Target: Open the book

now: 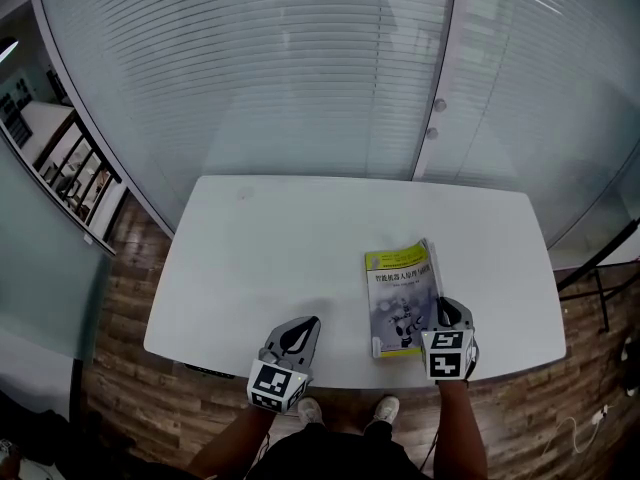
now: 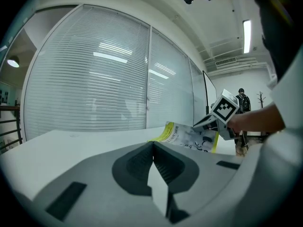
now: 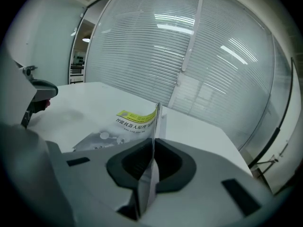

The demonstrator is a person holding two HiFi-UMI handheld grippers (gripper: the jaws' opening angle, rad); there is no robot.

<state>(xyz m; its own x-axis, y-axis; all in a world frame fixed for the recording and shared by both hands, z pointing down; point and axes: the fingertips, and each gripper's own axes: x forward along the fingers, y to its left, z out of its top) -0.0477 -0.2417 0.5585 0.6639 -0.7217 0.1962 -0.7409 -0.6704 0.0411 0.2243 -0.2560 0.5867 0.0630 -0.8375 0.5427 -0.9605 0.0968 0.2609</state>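
A yellow-and-grey paperback book (image 1: 400,293) lies on the white table (image 1: 280,248), right of centre near the front edge. My right gripper (image 1: 443,308) is at the book's right edge, shut on the front cover (image 3: 135,122). The cover stands raised off the pages and runs edge-on between the jaws (image 3: 155,141). The left gripper view shows the lifted cover (image 2: 189,137) with the right gripper (image 2: 213,122) pinching it. My left gripper (image 1: 312,323) hovers over the table's front edge, left of the book and apart from it. Its jaws (image 2: 152,144) are shut with nothing between them.
A curved frosted glass wall (image 1: 300,68) with blinds stands behind the table. Wooden floor (image 1: 130,298) surrounds it, and the person's feet (image 1: 345,410) are under the front edge. A black stand (image 1: 600,268) rises at the right.
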